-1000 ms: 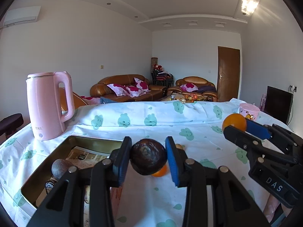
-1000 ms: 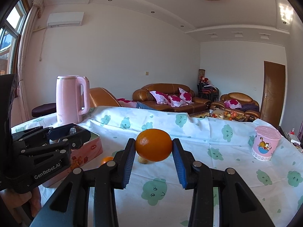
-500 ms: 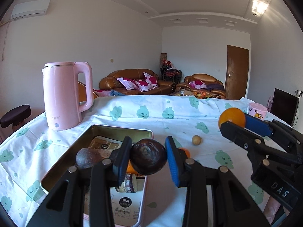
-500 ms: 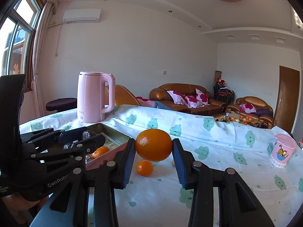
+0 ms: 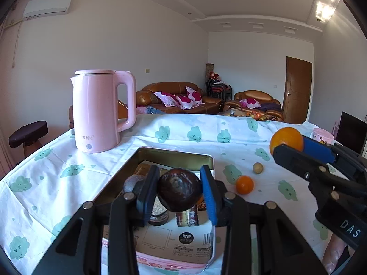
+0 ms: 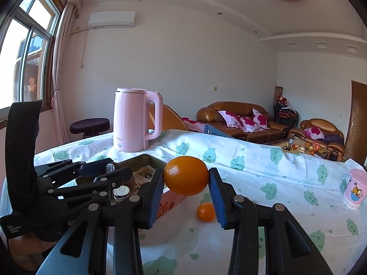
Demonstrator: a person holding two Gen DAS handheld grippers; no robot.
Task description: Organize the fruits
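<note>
The left gripper (image 5: pixel 179 191) pinches a dark, firm-looking fruit (image 5: pixel 180 189) over the tin (image 5: pixel 174 154); the right gripper (image 6: pixel 186 189) clamps a smooth orange (image 6: pixel 186 175) across its middle, likely slippery

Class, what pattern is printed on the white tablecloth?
Green smiling clouds on the white tablecloth; clearest in the right wrist view.

Glossy pink plastic kettle (image 5: pixel 101 110), matt printed cloth tablecloth (image 5: pixel 183 133), dull brassy metal tin (image 5: pixel 174 158), leather sofa (image 5: pixel 181 98).

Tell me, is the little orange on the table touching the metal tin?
Apart. The left wrist view shows bare tablecloth between the small orange and the tin.
</note>
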